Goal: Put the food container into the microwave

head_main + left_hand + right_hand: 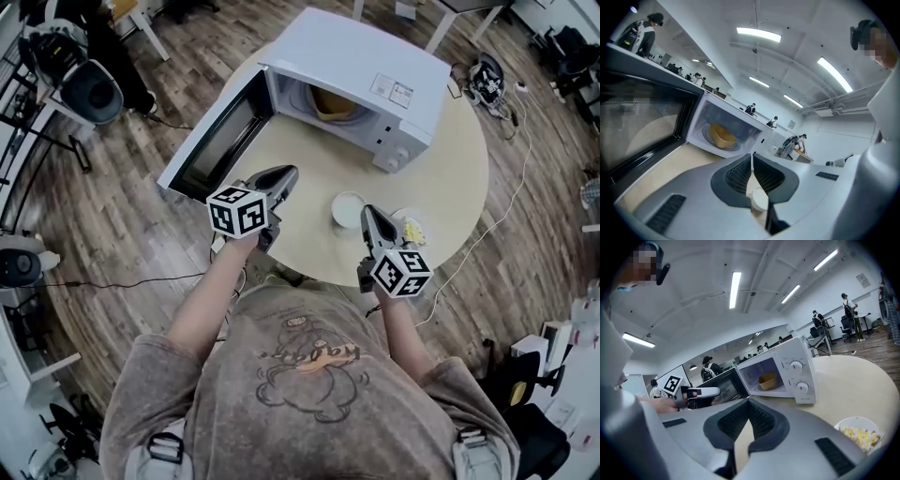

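Container [333,105] sits in microwave [375,56]; door [220,141] stands open. Left gripper [285,175], right gripper [369,213]: jaws together, both empty. Risk: a hard shove on the door likely shifts the microwave.

Brown wood-plank floor [103,225] ran all round. A round beige table [464,173] stood mid-room. The ceiling [801,47] was white, with long strip lights [758,34] switched on. The far walls [843,136] were plain white. Desks and clutter sat along the room's edges, too small to make out.
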`<state>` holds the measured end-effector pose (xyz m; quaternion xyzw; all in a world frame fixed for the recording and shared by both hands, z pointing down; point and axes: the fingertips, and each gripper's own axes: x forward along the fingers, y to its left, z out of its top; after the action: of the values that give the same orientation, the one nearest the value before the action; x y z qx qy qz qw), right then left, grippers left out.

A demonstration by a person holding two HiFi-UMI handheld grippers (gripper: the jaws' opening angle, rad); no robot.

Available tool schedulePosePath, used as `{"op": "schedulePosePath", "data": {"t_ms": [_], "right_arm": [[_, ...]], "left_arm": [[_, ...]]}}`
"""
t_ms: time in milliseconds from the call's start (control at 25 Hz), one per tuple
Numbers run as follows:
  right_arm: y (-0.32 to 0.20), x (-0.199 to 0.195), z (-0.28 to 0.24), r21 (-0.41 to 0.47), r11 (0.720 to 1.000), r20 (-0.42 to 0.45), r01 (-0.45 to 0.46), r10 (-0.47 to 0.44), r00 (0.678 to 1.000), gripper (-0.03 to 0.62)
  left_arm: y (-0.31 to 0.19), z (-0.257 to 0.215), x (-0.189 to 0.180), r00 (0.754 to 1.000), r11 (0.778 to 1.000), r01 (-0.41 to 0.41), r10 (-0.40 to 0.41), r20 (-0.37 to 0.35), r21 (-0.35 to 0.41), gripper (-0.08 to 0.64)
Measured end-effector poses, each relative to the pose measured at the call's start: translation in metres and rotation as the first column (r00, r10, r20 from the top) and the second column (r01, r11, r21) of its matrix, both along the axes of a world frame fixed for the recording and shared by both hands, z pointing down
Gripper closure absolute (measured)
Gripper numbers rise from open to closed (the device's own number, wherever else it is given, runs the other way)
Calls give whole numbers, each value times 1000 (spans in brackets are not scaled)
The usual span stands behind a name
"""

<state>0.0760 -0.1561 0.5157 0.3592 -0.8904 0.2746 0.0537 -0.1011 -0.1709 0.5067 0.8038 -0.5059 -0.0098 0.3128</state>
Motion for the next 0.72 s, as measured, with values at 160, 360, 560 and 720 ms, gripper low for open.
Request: {"op": "schedulePosePath", "data": {"t_ms": [160,360,560,720], "right_arm": [[9,-13,-7,19,1000,-9,10,-10,1000,592],[26,-28,-17,38,999,-18,5,-5,1000,591],[42,-30,-30,80,997,-41,-16,20,999,591],[53,-20,-37,107,993,-70,-43,51,996,591]], "left_arm": [[22,-22,-9,1000,999,2,-2,2,42,518],[52,-40,-24,1000,997,-2,2,4,71,518],[77,-47,-32,1000,997,-16,16,-5,80,518],[92,-45,-28,1000,995,-28,27,14,98,518]]}}
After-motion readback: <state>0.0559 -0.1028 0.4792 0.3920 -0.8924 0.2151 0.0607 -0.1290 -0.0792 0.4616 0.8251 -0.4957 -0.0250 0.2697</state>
